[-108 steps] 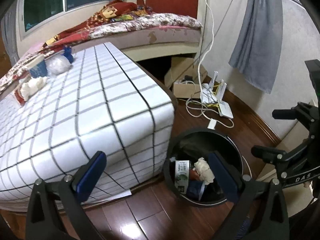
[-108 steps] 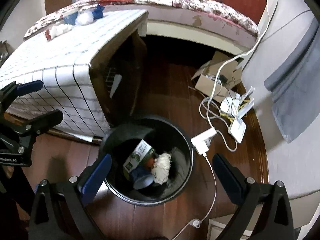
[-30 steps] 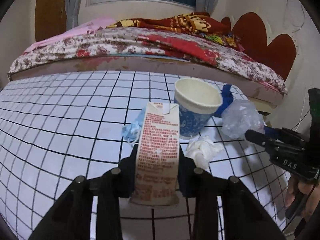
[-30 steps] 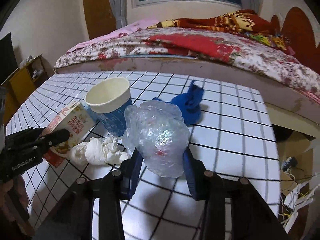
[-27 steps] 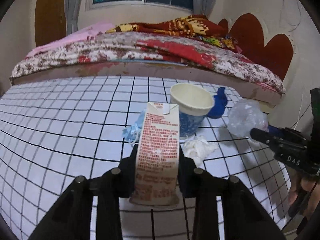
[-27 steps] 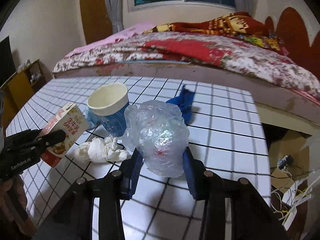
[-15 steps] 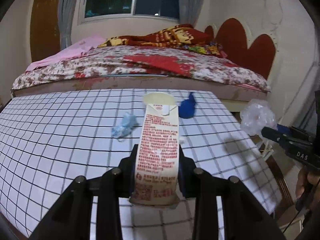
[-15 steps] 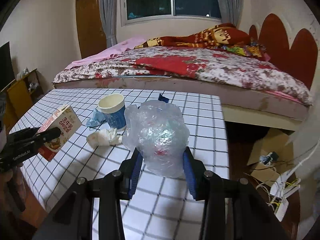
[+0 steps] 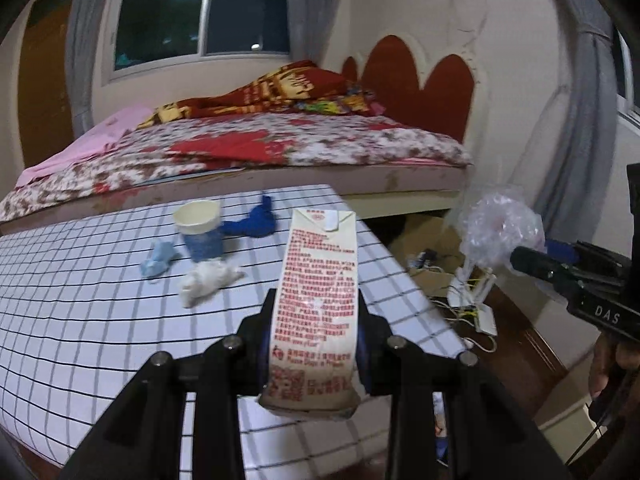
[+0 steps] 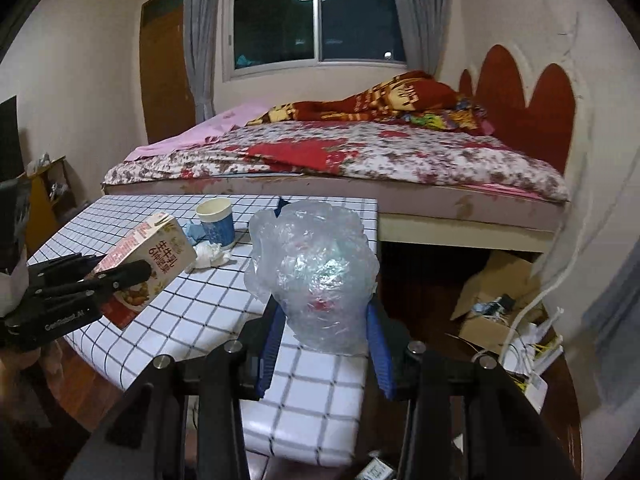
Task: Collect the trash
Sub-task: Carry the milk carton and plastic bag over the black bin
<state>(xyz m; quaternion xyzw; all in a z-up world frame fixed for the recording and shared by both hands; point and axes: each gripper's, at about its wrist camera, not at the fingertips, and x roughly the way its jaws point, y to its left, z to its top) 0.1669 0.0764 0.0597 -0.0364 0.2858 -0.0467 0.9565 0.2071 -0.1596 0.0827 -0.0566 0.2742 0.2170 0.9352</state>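
The left gripper (image 9: 314, 350) grips a milk carton (image 9: 316, 304) between clenched fingers, now lifted clear of the checked surface (image 9: 80, 320) and drawn back toward its near edge; a second ago the carton was low among the litter. Left behind on the surface, smaller and farther off than before, lie a pale blue scrap (image 9: 158, 264), a paper cup (image 9: 200, 232), a crumpled white tissue (image 9: 208, 280) and a dark blue rag (image 9: 252, 222). At right, the right gripper (image 10: 324, 342) clamps a crumpled clear plastic bag (image 10: 316, 276) in its fingers, also raised and pulled back past the surface's corner, where earlier it sat just beside the cup. Behind both stands the bed (image 10: 360, 156), under a dark window (image 10: 316, 20).
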